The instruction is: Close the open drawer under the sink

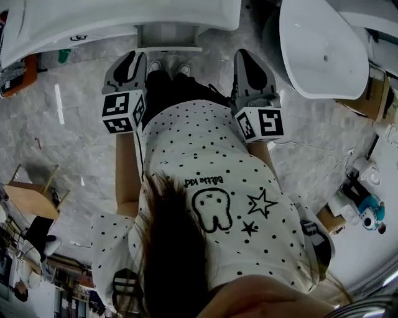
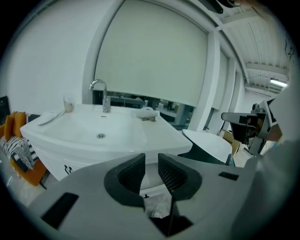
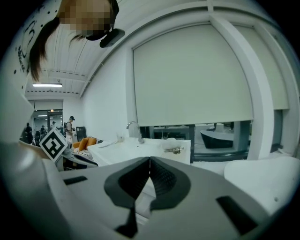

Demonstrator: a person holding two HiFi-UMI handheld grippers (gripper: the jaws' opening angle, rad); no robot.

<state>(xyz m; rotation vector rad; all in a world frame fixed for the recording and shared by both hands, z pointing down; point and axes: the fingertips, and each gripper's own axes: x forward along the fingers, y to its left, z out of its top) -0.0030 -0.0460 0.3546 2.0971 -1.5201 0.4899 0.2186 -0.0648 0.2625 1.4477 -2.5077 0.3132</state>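
our left gripper has its fingers apart with nothing between them; our right gripper has its fingers pressed together, empty. the open white drawer juts from under the white ceramic sink, just beyond the left gripper's tips and between both grippers. we see a chrome tap on the sink, a grey marbled floor below and a pale roller blind behind.

The sink is cut off by the head view's top edge, and only a projecting front of the drawer is seen beneath it. In the left gripper view the drawer is largely masked by the left gripper. Small items on the sink rim cannot be identified.
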